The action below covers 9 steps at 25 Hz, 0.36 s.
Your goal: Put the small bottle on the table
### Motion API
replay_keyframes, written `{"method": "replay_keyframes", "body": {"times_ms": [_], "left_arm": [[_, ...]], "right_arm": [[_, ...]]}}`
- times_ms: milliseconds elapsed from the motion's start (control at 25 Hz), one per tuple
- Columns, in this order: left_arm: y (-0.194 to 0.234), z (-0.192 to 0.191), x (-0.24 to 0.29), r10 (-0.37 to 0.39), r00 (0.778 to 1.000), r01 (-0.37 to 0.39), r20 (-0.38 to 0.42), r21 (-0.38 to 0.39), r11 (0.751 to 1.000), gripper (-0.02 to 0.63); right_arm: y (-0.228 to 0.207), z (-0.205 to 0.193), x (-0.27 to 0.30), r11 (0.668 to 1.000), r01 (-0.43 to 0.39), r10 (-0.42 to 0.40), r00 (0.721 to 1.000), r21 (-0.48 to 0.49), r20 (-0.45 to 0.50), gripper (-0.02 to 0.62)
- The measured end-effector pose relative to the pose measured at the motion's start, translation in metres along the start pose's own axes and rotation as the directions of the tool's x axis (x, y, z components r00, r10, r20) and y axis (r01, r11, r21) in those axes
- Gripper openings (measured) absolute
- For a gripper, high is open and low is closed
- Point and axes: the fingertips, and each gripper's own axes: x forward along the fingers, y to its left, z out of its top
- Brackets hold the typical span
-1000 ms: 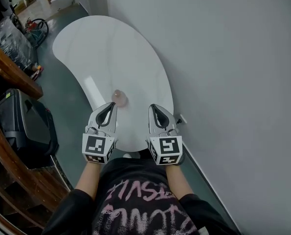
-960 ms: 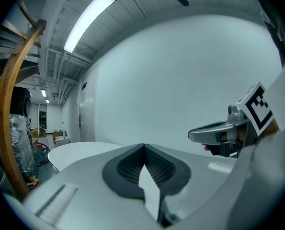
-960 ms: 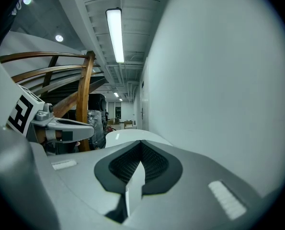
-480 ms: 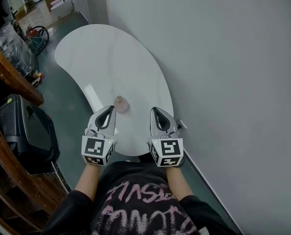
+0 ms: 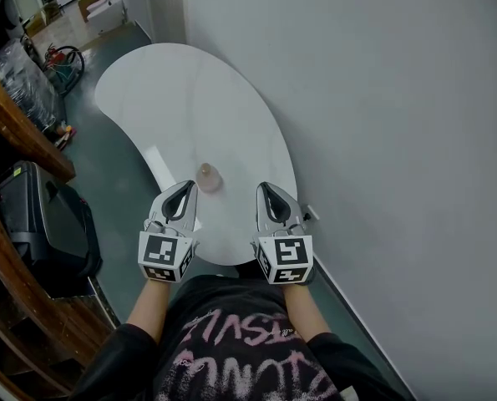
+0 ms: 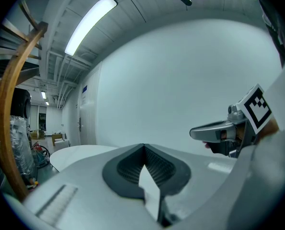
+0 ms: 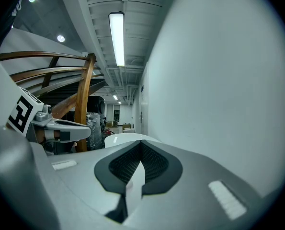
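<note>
Small bottle [image 5: 207,176], one, on table [image 5: 190,90], left tongs [image 5: 189,185], right tongs [image 5: 262,185], closed

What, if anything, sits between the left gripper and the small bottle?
Nothing visible. In the head view the small bottle stands on the white table just beyond the left gripper, slightly to its right, with only tabletop between them. That gripper is shut and empty.

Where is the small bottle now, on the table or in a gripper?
On the table: the small bottle sits apart from the left gripper and right gripper.
</note>
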Motion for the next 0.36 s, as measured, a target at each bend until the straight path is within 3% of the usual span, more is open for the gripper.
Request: {"method": "replay_keyframes", "body": {"times_ms": [360], "left_arm": [[-0.0016, -0.0031, -0.0033, -0.007, 1.0, 0.007, -0.001, -0.003, 1.0, 0.003]], "right_arm": [[-0.0003, -0.0042, -0.0054, 1.0, 0.014, -0.014, 1.0, 0.008, -0.003, 0.009]]}}
